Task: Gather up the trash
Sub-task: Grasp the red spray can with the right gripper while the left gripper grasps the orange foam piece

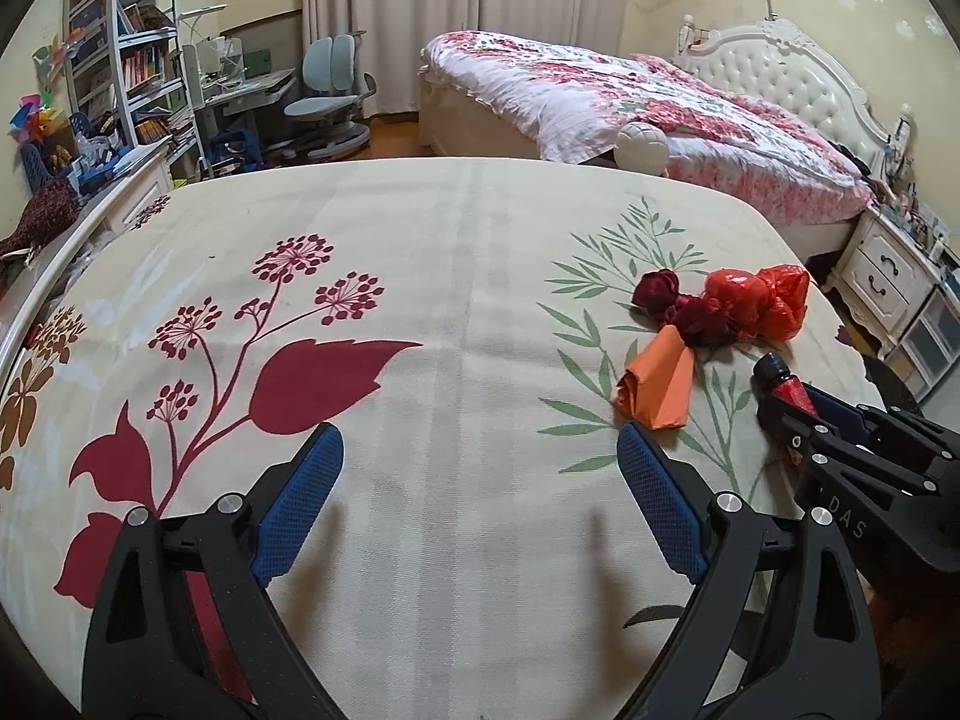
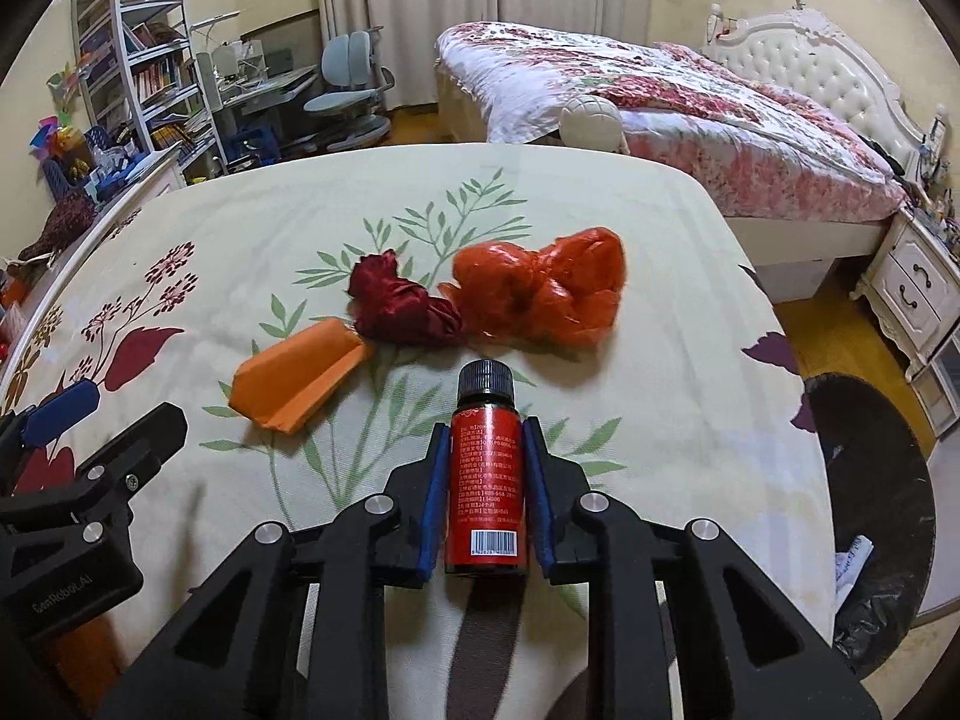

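My right gripper (image 2: 486, 432) is shut on a small red bottle (image 2: 486, 480) with a black cap, held above the floral bedspread (image 2: 660, 360); it also shows in the left wrist view (image 1: 780, 381). Ahead of it lie a crumpled orange paper (image 2: 294, 384), a dark red wad (image 2: 402, 303) and a crumpled red plastic bag (image 2: 540, 288). My left gripper (image 1: 480, 450) is open and empty over the bedspread (image 1: 420, 240), left of the orange paper (image 1: 660, 384), dark red wad (image 1: 684, 306) and red bag (image 1: 756, 300).
A black trash bag (image 2: 870, 510) stands open on the floor to the right of the bed. A second bed (image 2: 690, 114), a nightstand (image 2: 918, 294), a desk with a chair (image 2: 348, 90) and bookshelves (image 2: 138, 60) stand beyond.
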The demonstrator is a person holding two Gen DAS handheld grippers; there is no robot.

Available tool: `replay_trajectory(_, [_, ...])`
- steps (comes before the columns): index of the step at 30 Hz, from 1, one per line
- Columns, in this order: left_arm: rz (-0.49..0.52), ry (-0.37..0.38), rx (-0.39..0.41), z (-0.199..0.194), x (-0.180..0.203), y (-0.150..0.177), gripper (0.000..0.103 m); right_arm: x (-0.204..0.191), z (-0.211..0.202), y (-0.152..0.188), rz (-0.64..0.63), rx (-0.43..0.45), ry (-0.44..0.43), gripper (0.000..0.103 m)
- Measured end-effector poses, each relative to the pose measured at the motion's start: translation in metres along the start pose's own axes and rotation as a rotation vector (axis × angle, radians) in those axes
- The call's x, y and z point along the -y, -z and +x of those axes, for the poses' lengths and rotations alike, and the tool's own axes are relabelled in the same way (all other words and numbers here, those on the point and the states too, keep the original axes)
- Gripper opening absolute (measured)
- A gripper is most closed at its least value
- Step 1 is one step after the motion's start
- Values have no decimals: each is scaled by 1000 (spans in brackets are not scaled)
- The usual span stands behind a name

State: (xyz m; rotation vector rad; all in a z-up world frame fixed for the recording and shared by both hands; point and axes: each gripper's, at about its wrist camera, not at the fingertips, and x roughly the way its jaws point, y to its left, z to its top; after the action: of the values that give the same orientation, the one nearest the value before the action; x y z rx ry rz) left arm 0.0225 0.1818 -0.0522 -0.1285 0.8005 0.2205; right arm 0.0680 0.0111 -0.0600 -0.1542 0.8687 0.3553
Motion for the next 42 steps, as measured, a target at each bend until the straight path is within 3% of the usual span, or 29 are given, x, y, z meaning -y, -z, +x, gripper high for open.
replay_trajectory(8, [48,37,-2,6,29,-6,90,37,-3,6,60,10,64,25])
replay_trajectory(19, [98,69,-45,33,58,-26,90,47,0,4,93,16,56,25])
replay_trajectory(22, [102,81,-63,38,58,-27,81,48,1,4,96,18,49,25])
replay_trajectory(25, [106,104,-101,43,58,-26,64,50,1,4,99,19,45,25])
replay_trajectory(33, [137,137,-86,38,60,-20,38,51,1,4,104,20,41,25])
replay_trajectory(42, [124,154,-79,32,60,-18,35,53,-2,7,110,23,44,25])
